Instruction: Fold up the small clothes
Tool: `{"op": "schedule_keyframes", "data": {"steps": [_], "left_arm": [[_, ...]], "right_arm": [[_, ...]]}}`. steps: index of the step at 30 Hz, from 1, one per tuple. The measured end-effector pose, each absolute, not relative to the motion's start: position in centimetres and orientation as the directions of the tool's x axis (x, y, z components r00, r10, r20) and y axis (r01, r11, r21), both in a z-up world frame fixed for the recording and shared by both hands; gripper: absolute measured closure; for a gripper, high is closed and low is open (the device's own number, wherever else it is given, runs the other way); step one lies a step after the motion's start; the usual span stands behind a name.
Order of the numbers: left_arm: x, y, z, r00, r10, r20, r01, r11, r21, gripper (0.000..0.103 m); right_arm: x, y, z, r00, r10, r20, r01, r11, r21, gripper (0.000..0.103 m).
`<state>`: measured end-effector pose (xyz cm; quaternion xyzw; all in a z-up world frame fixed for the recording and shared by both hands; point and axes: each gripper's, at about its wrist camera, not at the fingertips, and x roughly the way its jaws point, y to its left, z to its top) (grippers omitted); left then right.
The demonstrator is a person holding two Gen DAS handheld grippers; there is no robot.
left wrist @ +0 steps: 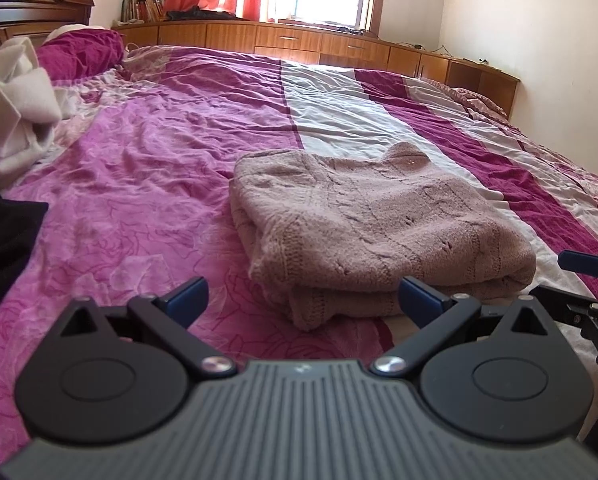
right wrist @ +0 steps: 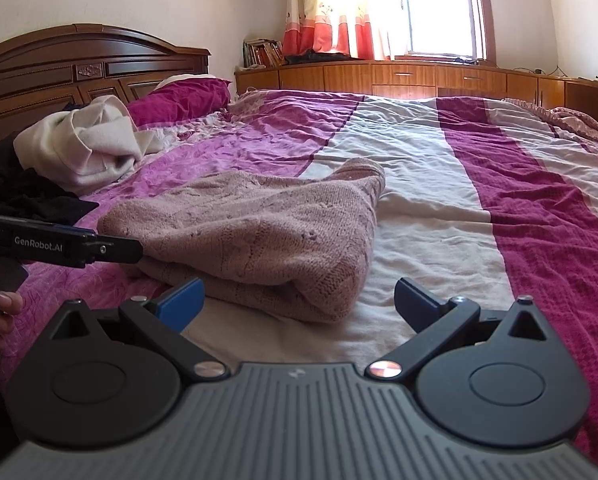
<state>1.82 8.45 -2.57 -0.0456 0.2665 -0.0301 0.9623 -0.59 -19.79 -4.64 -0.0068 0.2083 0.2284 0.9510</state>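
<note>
Each gripper, the left gripper (left wrist: 303, 300) and the right gripper (right wrist: 299, 300), has a grey ribbed body, two round black discs, shiny silver screws and blue fingers (left wrist: 187, 298). White letters on the left one's black side read GenRobot.AI (right wrist view).

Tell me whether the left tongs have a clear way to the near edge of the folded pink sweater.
Probably yes. The left tongs stand open just short of the folded pink knit sweater, with only bare bedspread between. The right tongs, also open, sit off to the side, not across the path.
</note>
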Motion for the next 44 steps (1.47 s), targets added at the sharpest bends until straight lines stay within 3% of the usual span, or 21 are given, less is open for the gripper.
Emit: {"op": "schedule_keyframes", "data": {"steps": [44], "left_arm": [[1.89,8.92,-2.53,0.864,-0.057,-0.5,-0.004,0.993,-0.12,0.0]], "right_arm": [[-0.49,-19.97,-4.88,0.797,0.443,-0.41,-0.448,0.889,0.09,0.0]]}}
